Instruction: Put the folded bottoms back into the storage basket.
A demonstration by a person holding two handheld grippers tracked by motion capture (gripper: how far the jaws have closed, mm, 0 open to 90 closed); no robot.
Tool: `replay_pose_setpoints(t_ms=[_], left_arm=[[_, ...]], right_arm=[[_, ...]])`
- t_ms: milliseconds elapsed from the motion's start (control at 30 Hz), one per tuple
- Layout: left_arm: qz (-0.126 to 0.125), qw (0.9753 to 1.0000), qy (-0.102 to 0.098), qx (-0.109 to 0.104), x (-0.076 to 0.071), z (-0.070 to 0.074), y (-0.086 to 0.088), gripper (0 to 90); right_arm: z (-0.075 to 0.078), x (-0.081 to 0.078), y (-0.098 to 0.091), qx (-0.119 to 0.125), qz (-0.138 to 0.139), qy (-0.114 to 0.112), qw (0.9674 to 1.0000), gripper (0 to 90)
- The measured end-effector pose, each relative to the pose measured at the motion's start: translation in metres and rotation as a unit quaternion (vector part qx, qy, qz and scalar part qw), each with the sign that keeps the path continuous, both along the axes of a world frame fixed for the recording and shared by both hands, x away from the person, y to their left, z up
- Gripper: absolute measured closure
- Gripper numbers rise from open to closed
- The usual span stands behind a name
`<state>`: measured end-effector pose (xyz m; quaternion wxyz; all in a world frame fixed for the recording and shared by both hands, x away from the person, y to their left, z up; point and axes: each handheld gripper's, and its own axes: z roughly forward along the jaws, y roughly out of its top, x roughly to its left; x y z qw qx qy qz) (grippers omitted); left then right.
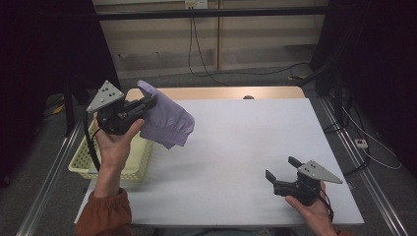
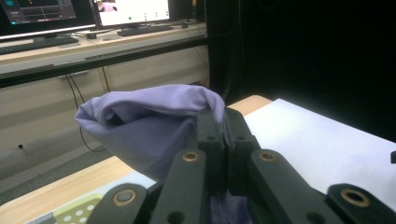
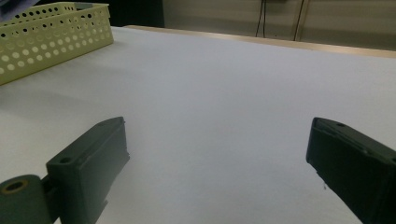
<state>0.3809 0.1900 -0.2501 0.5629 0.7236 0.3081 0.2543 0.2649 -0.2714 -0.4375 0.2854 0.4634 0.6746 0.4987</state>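
A: What does the left gripper (image 1: 147,102) hold?

B: Its jaws are clamped on a purple cloth (image 1: 169,120), which hangs off its tip, lifted above the white table (image 1: 236,147). A yellow perforated basket (image 1: 135,162) sits just below it at the table's edge.

A: And the right gripper (image 1: 281,169)?

B: Its jaws stand wide apart with nothing between them, low over bare table.

A: The room?

B: Behind the left gripper are a wooden table edge (image 1: 221,92), a desk with monitors (image 2: 130,10), dangling cables and dark curtains.
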Motion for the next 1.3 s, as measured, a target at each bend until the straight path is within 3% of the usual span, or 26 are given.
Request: replay_pose_setpoints(t_ms=[133, 333, 767, 1100, 1300], left_arm=[[0.002, 0.9999, -0.003, -0.013, -0.001, 0.001, 0.005, 87.5], [0.011, 0.9998, -0.012, -0.006, -0.005, 0.01, 0.011, 87.5], [0.031, 0.9992, -0.022, -0.017, -0.018, 0.019, 0.031, 87.5], [0.059, 0.9978, -0.021, -0.024, -0.027, 0.018, 0.055, 87.5], [0.085, 0.9958, -0.015, -0.031, -0.025, 0.016, 0.07, 87.5]], right_arm=[[0.0, 0.0, 0.0, 0.001, 0.0, 0.001, 1.0, 5.4], [0.0, 0.0, -0.001, -0.001, -0.002, -0.003, 1.0, 5.3], [0.0, 0.0, 0.0, -0.002, -0.003, -0.002, 1.0, 5.3], [0.001, -0.001, 0.001, -0.002, 0.0, -0.003, 1.0, 5.3], [0.001, -0.001, 0.001, -0.002, 0.001, -0.003, 1.0, 5.3]])
